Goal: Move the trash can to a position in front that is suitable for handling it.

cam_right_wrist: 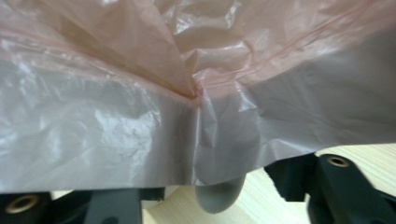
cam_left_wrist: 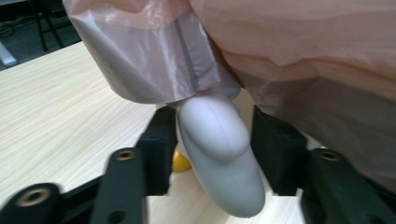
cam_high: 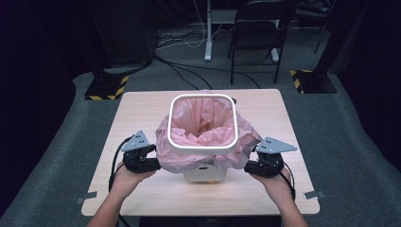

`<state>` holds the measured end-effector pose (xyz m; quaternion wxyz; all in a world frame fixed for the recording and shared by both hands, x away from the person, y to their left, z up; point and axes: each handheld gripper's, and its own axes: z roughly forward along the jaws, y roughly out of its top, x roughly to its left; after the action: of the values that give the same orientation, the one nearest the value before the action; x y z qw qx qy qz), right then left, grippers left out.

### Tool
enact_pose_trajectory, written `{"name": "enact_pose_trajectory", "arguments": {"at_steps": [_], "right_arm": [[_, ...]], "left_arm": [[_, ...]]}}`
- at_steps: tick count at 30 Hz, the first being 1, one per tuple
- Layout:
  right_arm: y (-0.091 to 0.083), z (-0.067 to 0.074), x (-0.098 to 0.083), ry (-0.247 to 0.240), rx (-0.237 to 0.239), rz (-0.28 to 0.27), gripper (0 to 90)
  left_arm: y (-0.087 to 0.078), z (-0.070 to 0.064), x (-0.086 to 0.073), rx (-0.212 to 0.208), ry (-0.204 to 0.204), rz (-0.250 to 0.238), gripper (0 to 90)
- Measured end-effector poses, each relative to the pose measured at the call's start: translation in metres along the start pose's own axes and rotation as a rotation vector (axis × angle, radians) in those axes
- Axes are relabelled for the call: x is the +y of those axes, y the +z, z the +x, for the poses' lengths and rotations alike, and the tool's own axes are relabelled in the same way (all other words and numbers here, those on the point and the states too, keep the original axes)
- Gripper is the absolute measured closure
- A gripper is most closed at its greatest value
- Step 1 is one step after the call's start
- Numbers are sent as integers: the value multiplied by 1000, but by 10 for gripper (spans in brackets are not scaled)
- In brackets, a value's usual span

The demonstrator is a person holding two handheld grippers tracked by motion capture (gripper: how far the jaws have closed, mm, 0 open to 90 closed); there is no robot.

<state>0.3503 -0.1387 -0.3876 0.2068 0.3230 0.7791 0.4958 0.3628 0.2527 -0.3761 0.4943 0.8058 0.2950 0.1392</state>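
Note:
A white bin (cam_high: 204, 174) stands mid-table, lined with a pink plastic bag (cam_high: 203, 124) whose edge drapes over the sides. A white square ring (cam_high: 202, 147) sits on the rim. My left gripper (cam_high: 154, 159) is at the bin's left side. In the left gripper view its jaws (cam_left_wrist: 214, 120) stand open on either side of a white rounded knob (cam_left_wrist: 217, 144), with small gaps. At the bin's right side is my right gripper (cam_high: 249, 164). Its jaws (cam_right_wrist: 212, 184) are open beneath the hanging bag (cam_right_wrist: 140, 126), with a grey knob (cam_right_wrist: 218, 197) between them.
The light wooden table (cam_high: 142, 109) has bare room left, right and in front of the bin. Something small and yellow (cam_left_wrist: 180, 162) lies by the bin's foot. A dark chair (cam_high: 260, 28) and cables are on the floor beyond.

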Motion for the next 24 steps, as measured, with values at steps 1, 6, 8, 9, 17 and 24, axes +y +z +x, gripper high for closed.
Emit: {"name": "enact_pose_trajectory", "arguments": {"at_steps": [1, 6, 8, 9, 17, 24], "right_arm": [[-2, 1, 2, -5, -6, 13, 424], [-8, 5, 6, -26, -15, 25, 385], [-10, 6, 8, -36, -21, 30, 373], [-11, 7, 9, -37, -19, 35, 365], [-21, 1, 10, -17, 19, 64, 319], [-33, -5, 9, 9, 49, 69, 328]], "left_arm": [[-1, 1, 0, 3, -6, -2, 431], [-9, 2, 1, 20, -23, -36, 369], [-13, 1, 2, 35, -16, -40, 360], [-14, 1, 2, 38, -14, -40, 353], [-25, 3, 0, 23, -14, -45, 331], [-38, 9, -2, 27, -36, -64, 323]]}}
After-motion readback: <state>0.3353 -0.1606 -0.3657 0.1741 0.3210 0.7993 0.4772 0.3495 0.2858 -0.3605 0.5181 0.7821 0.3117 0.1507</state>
